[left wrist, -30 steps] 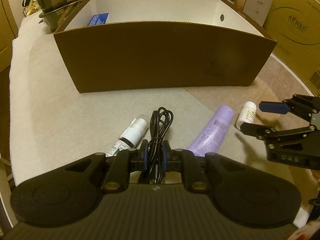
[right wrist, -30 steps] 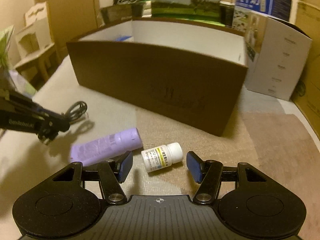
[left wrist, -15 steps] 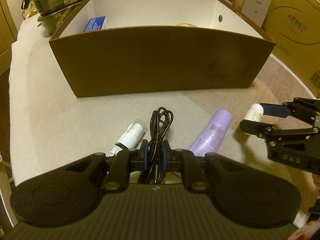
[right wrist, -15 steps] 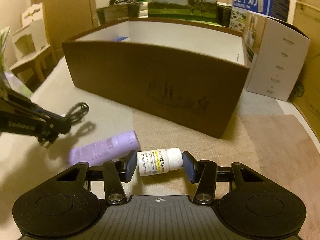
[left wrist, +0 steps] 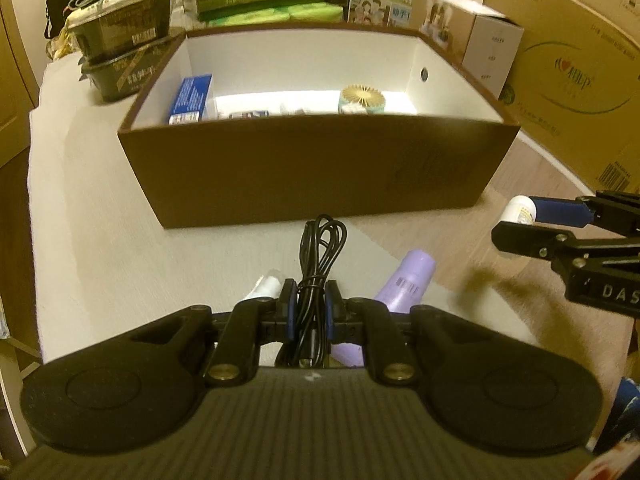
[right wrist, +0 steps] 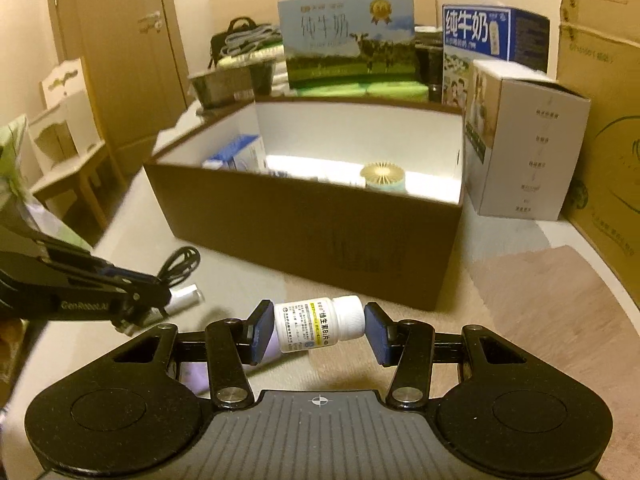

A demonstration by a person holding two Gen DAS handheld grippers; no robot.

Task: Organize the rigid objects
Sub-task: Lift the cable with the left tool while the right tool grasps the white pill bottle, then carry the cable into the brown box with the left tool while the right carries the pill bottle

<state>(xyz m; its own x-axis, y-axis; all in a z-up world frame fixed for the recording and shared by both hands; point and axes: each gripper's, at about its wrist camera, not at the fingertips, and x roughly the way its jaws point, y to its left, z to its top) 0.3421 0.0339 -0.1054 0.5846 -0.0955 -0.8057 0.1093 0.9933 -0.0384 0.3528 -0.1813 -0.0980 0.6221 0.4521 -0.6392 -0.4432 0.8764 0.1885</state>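
Brown box (left wrist: 320, 168): stood open on the table (left wrist: 100, 248), white inside, with a blue carton (left wrist: 191, 98) and a gold-topped round jar (left wrist: 363, 98) in it.
Milk cartons (right wrist: 346, 40): behind the box, printed "纯牛奶".
Purple tube (left wrist: 406, 284): lay on the table before the box.
Right gripper (right wrist: 318, 326): marked "DAS" (partly cut off), held level above the table, jaws clamped on the white pill bottle (right wrist: 318, 324), its label Chinese.
Left gripper (left wrist: 311, 310): marked "GenRobot.AI", jaws clamped on the black cable (left wrist: 320, 256), coiled loop pointing to the box.
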